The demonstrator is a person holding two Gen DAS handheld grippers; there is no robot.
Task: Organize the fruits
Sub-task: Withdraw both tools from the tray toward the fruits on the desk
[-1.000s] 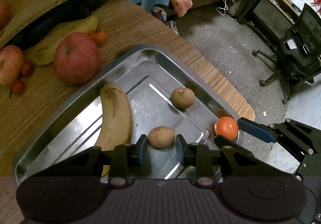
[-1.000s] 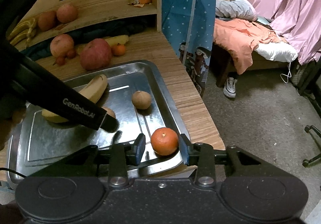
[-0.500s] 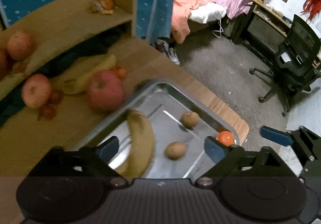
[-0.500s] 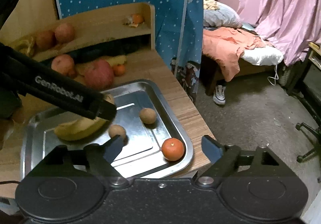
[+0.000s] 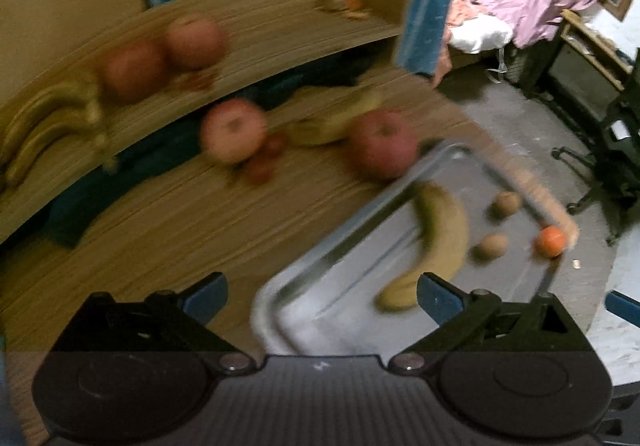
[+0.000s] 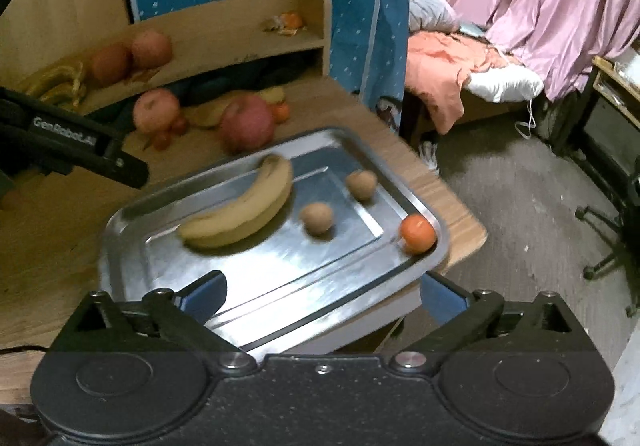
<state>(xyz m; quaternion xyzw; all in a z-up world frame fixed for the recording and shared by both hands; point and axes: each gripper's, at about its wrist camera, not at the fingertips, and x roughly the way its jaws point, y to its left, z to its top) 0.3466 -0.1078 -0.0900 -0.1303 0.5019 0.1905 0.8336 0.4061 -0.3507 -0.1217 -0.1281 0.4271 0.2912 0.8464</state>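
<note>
On the table, left to right:
Shelf point(image 6: 208, 42): at 10 o'clock; bananas point(image 6: 56, 82) and two apples point(image 6: 132, 56) sit on it.
Left claw point(image 5: 320, 292): spread wide, empty, above the table point(image 5: 160, 222) beside the tray's left edge; this view is badly blurred.
Loose fruit: two apples point(image 6: 200, 116) on the table at 11 o'clock of the tray, small red fruits and a second banana close by.
Tray point(image 6: 132, 222): centre, its right corner near the table edge.
Banana point(image 6: 244, 210): on the tray's left half, lying slantwise.
Brown fruits point(image 6: 317, 218): two, mid-tray, apart from each other.
Orange point(image 6: 417, 234): at 4 o'clock in the tray, against the corner rim.
Right claw point(image 6: 322, 294): wide apart, nothing in it, above the tray's near rim.
Risk, roll: round fruits on smooth steel may roll if the tray is bumped.
Risk, edge: the orange lies over the table corner; a knock could send it to the floor point(image 6: 520, 206).
Risk, clash: both claws work one tray and could collide.
</note>
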